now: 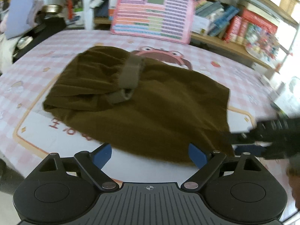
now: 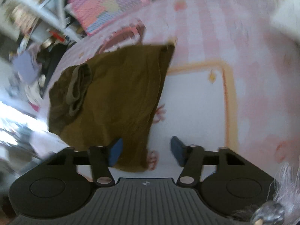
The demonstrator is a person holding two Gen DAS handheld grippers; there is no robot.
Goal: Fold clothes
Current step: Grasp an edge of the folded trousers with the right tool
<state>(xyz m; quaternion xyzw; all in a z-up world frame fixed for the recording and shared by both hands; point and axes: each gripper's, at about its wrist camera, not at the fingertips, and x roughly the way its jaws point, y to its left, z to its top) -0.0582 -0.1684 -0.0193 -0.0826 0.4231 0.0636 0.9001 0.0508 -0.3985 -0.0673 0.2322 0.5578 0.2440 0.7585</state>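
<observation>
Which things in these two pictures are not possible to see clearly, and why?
- Red characters on the tablecloth: left wrist view, partly covered by the brown garment.
- Pink board text: too small, blurred.
- Right gripper: left wrist view, blurred, cut by the edge.
- Shelf items: right wrist view, motion blur.

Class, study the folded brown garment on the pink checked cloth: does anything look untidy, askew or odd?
Yes. The brown garment is only roughly folded: its greenish collar band lies bunched and twisted on top, and the folded-over part sits crooked, its edges not lined up. Both the left gripper and right gripper are open, holding nothing.
</observation>
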